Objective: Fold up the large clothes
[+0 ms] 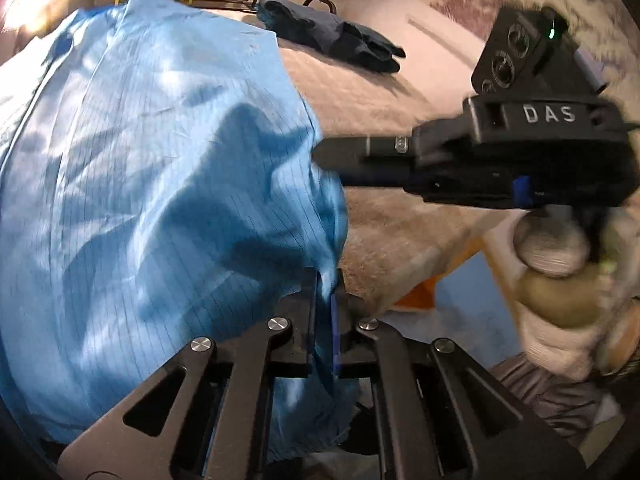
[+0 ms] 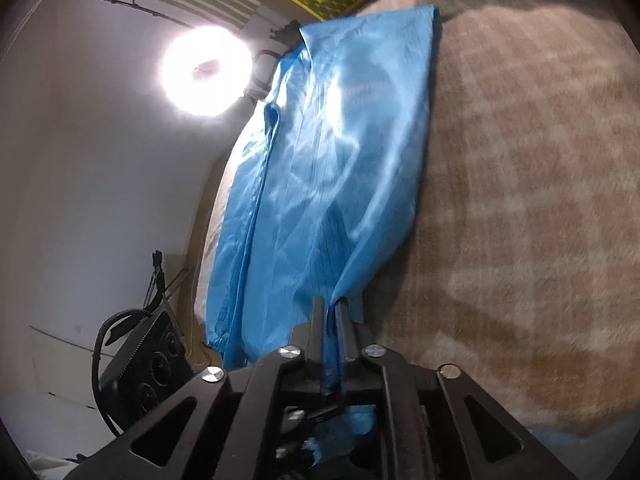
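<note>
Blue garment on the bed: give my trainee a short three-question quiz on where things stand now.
1. True or false: the left gripper is shut on the blue garment.
2. What does the right gripper hold? A) the dark clothes B) the blue garment C) nothing
3. Fill in: the dark clothes lie on the ____, apart from the blue garment.

Key: 1 true; 2 B; 3 bed.
</note>
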